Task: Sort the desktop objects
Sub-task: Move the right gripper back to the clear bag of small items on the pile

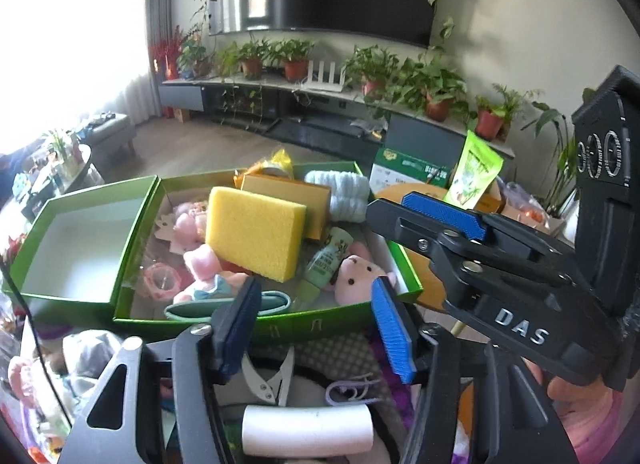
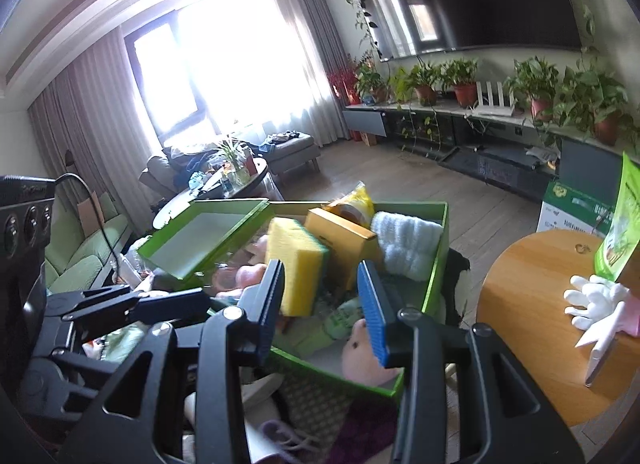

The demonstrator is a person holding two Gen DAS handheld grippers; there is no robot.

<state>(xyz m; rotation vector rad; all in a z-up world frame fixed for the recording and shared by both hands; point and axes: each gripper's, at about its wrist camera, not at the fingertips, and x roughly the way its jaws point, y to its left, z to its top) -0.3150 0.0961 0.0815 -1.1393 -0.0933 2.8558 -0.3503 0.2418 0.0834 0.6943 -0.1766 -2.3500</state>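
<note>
A green box [image 1: 280,322] holds a yellow sponge [image 1: 254,234], an orange carton [image 1: 294,194], a rolled white towel [image 1: 340,190], a small green bottle [image 1: 326,262], pink plush toys [image 1: 356,274] and a pale green loop [image 1: 224,306]. An empty green lid [image 1: 80,232] lies to its left. My left gripper [image 1: 316,324] is open and empty over the box's near wall. My right gripper [image 2: 326,304] is open and empty above the box [image 2: 436,256], with the sponge [image 2: 298,264] showing between its fingers. The right gripper also shows at the right of the left wrist view [image 1: 452,220].
In front of the box lie a white roll [image 1: 308,430], a white clip [image 1: 266,380] and a purple cord [image 1: 352,388] among cloth items. A round wooden table [image 2: 532,320] at the right carries a white glove [image 2: 596,304], a green pouch [image 2: 620,232] and a green-white carton [image 2: 572,208].
</note>
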